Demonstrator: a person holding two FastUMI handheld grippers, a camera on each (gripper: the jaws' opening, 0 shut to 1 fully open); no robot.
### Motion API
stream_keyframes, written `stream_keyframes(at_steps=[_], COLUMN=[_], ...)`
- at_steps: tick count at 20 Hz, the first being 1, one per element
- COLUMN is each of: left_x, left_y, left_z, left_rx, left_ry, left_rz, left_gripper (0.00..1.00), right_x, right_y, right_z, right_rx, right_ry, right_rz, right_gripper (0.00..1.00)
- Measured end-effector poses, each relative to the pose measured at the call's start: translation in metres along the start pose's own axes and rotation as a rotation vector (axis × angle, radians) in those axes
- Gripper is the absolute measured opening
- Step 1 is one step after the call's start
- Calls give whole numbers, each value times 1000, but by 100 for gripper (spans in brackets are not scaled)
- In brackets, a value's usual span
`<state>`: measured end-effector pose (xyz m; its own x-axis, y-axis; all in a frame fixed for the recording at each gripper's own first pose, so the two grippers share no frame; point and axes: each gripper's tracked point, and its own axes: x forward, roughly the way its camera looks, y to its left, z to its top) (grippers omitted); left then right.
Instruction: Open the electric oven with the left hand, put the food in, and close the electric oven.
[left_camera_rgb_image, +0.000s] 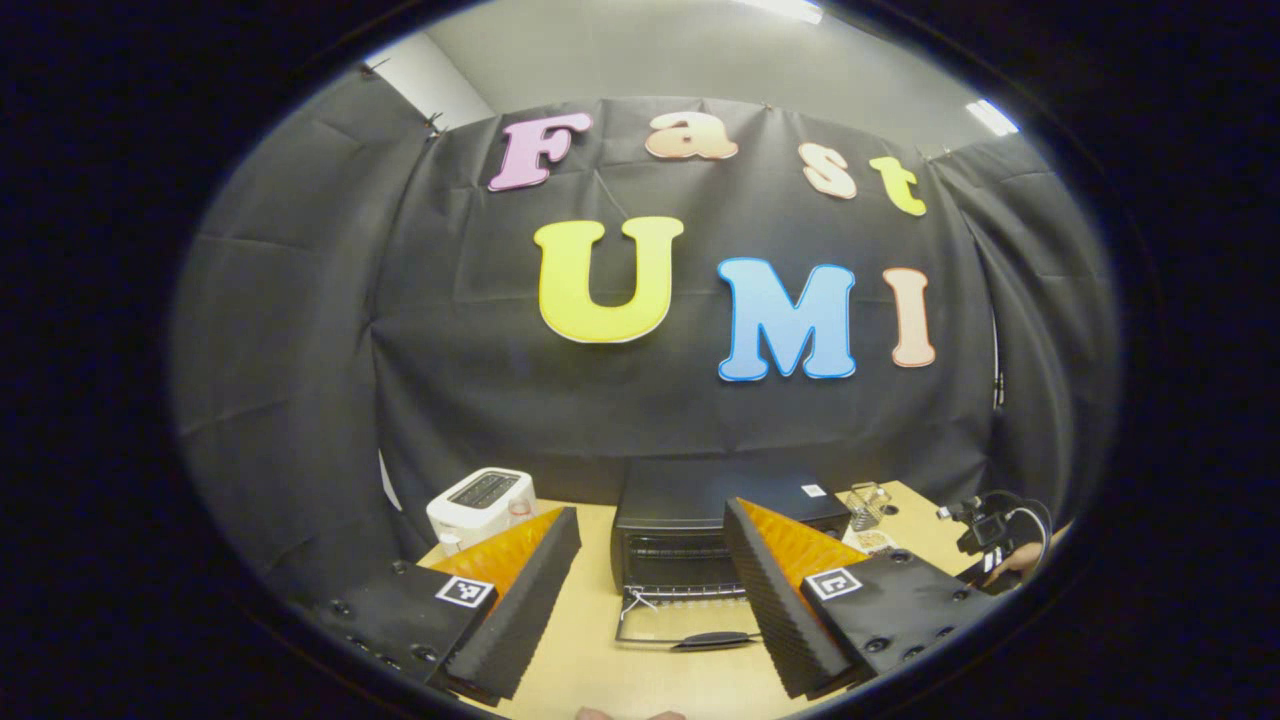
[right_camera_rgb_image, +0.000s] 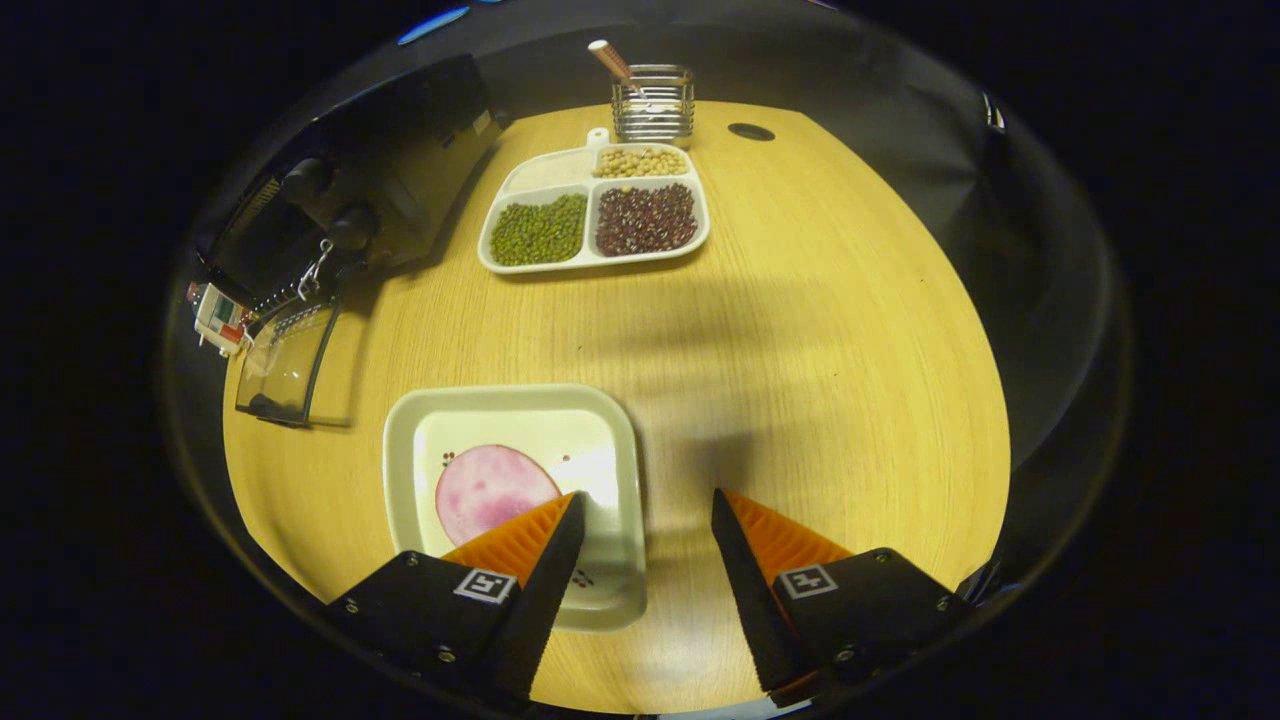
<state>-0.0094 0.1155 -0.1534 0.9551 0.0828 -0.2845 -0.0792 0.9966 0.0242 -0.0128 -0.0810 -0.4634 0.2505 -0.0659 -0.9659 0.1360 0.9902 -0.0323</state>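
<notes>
Electric oven (left_camera_rgb_image: 690, 545): black, at the rear of the wooden surface (right_camera_rgb_image: 800, 330), door (left_camera_rgb_image: 680, 620) already folded down flat toward the viewer, cavity exposed. Left hand-held gripper (left_camera_rgb_image: 650, 590): fingers spread wide, empty, raised in front of the open door. Food (right_camera_rgb_image: 490, 490): one round pink slice on a square white plate (right_camera_rgb_image: 610, 420), near front of the surface. Right hand-held gripper (right_camera_rgb_image: 645, 560): fingers wide apart, holding nothing, poised over the plate's near right edge; the slice lies just left of and ahead of its left finger. Oven sits well apart, far left. Judged: right hand-held gripper is nearer the food.
</notes>
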Motion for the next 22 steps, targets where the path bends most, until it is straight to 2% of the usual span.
stream_keyframes(at_steps=[2,3,4,5,6,7,8,9,11,15,20,22], left_x=[0,1,2,4,4,4,5,5,4,1,1,0], left_y=[4,2,1,0,-1,-3,-4,-5,-1,7,10,8], left_z=[-7,-11,-14,-15,-18,-18,-18,-17,-15,-16,-18,-17], left_rx=[-11,-18,-22,-25,-26,-26,-24,-19,-12,-19,-38,-33], left_ry=[15,24,31,36,36,34,31,30,23,21,28,26], left_rz=[12,10,11,8,5,1,-5,-7,-6,-1,7,3], left_gripper=[97,98,100,97,97,97,97,97,100,100,100,100], right_x=[3,-3,-2,3,4,4,28,8,4,0,-7,-13], right_y=[3,11,13,12,11,10,10,5,9,12,13,19], right_z=[1,3,4,1,2,1,-9,7,1,-11,-19,-20], right_rx=[-22,-33,-27,-41,-45,-65,-25,-38,-11,115,227,304], right_ry=[17,13,22,26,31,37,40,37,49,62,32,35], right_rz=[1,26,1,-31,-39,-35,-8,-2,46,214,277,333], right_gripper=[72,69,68,33,31,17,18,1,1,1,0,0])
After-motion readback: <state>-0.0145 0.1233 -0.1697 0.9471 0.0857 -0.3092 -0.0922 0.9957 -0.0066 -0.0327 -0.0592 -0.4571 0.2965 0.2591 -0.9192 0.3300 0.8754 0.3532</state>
